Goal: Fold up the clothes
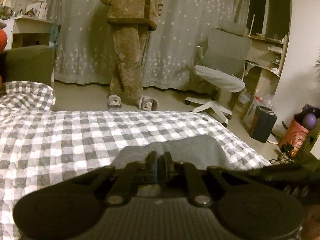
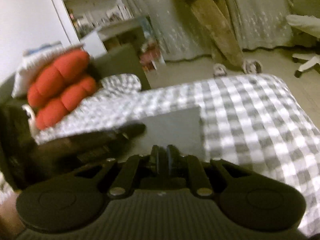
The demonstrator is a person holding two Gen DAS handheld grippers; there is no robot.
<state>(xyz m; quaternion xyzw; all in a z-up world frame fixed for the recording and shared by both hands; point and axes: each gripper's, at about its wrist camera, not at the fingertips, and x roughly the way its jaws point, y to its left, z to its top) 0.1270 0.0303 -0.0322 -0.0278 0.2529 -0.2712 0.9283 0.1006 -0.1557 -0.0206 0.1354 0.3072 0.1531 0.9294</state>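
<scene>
A: Where does the cloth (image 1: pixel 186 150) lie from your jaws?

B: Right at them. In the left view the grey cloth sits on the checked cover (image 1: pixel 60 140), spreading just ahead of the left gripper (image 1: pixel 160 160) and a bit to its right. In the right view the same cloth (image 2: pixel 174 128) lies dead ahead of the right gripper (image 2: pixel 162 156), its far edge running crosswise.

A: Are your jaws clenched?

B: Both pairs are drawn nearly together. The left ones sit against the near edge and look to be pinching it, though you can't see fabric between the pads. The right ones are fully shut; whether they hold cloth, you cannot tell, since that view is blurred.

A: Which hand is nearer?

B: You're about level: each gripper is at the near edge, side by side, the left one showing at the right gripper's left. I'd judge the next fold runs away from you, toward the far edge.
</scene>
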